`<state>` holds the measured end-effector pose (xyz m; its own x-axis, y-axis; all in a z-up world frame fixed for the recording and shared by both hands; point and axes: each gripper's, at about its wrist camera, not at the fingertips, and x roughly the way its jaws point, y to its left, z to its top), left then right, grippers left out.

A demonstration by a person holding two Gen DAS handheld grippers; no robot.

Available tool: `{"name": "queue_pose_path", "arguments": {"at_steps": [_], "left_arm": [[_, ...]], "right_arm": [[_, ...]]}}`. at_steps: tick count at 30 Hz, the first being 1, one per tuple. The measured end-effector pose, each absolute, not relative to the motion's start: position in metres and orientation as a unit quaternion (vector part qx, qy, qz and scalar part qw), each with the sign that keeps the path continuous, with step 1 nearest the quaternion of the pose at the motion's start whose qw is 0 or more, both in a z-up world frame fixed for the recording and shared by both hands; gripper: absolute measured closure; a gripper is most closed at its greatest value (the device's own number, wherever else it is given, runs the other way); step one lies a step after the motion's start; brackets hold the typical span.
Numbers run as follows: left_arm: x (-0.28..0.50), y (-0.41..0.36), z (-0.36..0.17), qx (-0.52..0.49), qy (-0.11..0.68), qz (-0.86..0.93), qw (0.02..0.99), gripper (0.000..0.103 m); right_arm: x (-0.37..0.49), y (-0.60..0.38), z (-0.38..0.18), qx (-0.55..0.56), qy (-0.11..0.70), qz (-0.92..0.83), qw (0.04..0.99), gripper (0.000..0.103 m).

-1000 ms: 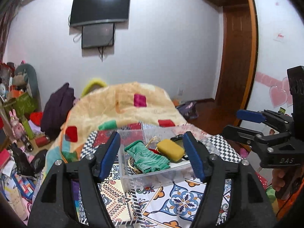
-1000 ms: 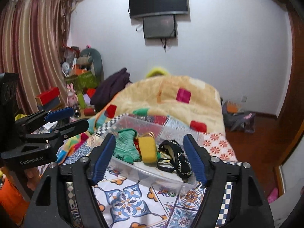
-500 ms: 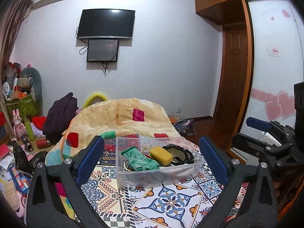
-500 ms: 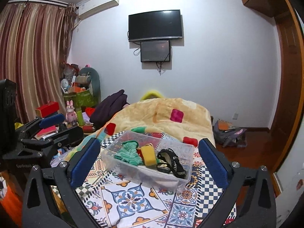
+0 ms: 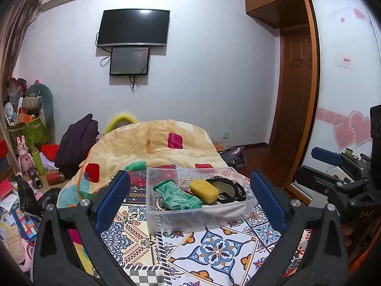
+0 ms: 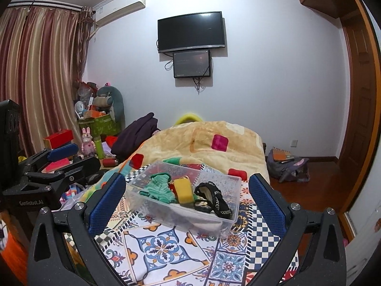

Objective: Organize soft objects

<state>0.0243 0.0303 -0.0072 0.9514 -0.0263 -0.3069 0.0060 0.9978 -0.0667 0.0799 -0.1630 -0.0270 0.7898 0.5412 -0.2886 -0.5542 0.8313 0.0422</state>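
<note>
A clear plastic box (image 5: 200, 212) sits on the bed's patterned tile-print cover (image 5: 214, 250). Inside it lie a green knit glove (image 5: 178, 196), a yellow sponge (image 5: 203, 189) and a black strappy band (image 6: 212, 199), so the soft things stay together. The left gripper (image 5: 189, 200) and right gripper (image 6: 188, 201) hang back from the box, both spread wide and holding nothing.

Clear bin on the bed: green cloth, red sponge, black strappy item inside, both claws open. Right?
Not quite. The sponge is yellow, not red, as the right wrist view shows. The rest holds: clear bin, green cloth, black strappy item, left claw and right claw open.
</note>
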Motion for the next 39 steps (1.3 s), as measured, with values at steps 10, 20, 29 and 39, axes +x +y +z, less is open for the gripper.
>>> {"name": "queue_pose_path", "arguments": {"at_steps": [10,20,29,39], "left_arm": [[0.024,0.0268,-0.0078,-0.027,0.155,-0.007,0.987,0.001],[0.0229,0.028,-0.0071,-0.026,0.155,-0.012,0.987,0.001],[0.023,0.0276,-0.0075,-0.026,0.156,-0.013,0.987,0.001],[0.0221,0.0277,-0.009,-0.028,0.159,-0.022,0.987,0.001]], "right_arm": [[0.0774,-0.1642,-0.0278,-0.019,0.144,0.291,0.946,0.0],[0.0769,-0.165,-0.0268,-0.018,0.144,0.292,0.945,0.0],[0.0776,-0.1648,-0.0267,-0.018,0.145,0.292,0.945,0.0],[0.077,-0.1647,-0.0267,-0.017,0.144,0.292,0.945,0.0]]}}
